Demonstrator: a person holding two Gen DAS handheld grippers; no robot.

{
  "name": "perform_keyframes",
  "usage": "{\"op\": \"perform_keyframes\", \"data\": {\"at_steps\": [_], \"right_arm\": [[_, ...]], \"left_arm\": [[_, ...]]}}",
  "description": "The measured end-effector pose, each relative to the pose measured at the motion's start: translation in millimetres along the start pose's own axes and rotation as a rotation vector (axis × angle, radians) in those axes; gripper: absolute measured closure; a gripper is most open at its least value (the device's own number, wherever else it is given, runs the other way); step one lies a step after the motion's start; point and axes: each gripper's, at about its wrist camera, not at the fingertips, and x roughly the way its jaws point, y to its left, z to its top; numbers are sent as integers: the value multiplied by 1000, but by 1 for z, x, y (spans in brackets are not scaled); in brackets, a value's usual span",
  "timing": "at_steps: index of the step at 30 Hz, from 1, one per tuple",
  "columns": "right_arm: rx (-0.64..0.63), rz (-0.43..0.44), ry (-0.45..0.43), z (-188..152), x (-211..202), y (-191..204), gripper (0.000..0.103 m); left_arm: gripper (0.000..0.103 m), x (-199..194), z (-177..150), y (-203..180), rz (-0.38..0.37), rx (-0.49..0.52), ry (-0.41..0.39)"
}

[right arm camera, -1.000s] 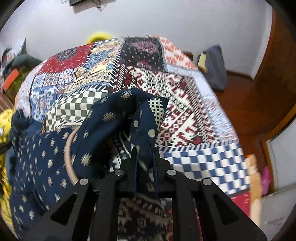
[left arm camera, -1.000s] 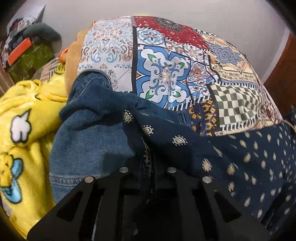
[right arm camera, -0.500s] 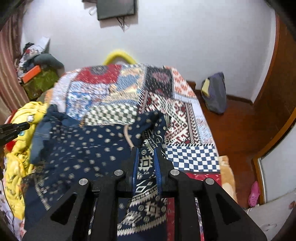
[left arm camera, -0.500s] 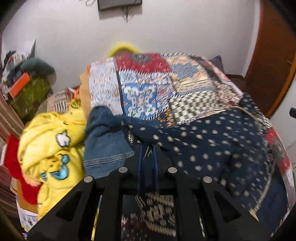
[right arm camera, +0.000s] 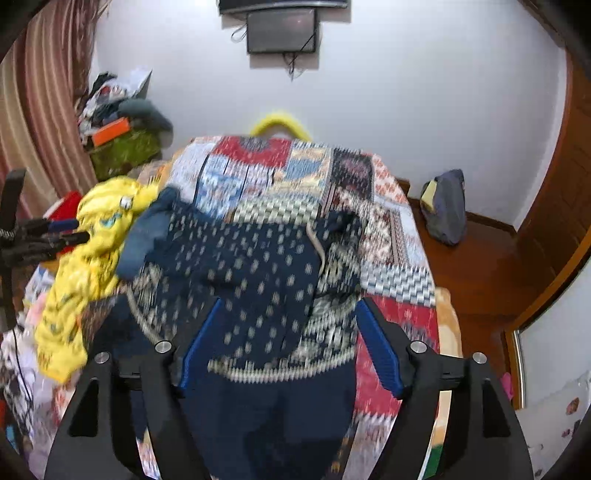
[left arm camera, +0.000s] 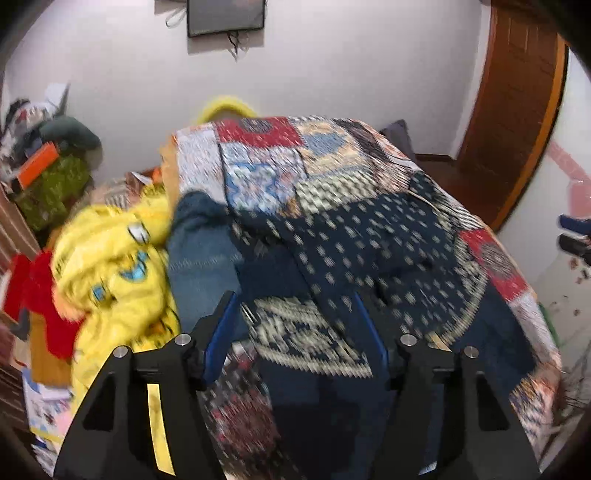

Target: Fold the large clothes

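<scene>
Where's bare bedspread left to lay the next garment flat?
Free: far patchwork bedspread between the navy printed garment and the wall, plus the right strip beside the garment. Crowded: left edge, where the yellow clothing and denim piece are piled.

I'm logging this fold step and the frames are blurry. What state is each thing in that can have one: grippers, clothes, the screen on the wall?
Left gripper: open, fingers spread, holding nothing.
Right gripper: open, holding nothing.
Navy patterned garment: lying loose on the bed, rumpled, not neatly folded.
Jeans: crumpled beside it.
Yellow garment: heaped, unfolded.
Patchwork bedspread: spread over the bed.
Wall screen: dark.
</scene>
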Motion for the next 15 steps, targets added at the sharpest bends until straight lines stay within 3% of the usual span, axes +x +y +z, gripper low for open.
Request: {"op": "perform_keyframes", "data": {"at_steps": [8,15], "right_arm": [[28,37,151,-60,25,-2,32],[143,60,264,-112,52,-23,32]], "left_arm": [[35,14,-71,-1,-50,-19,147],[35,54,-137,7,-122,-142,320]]}}
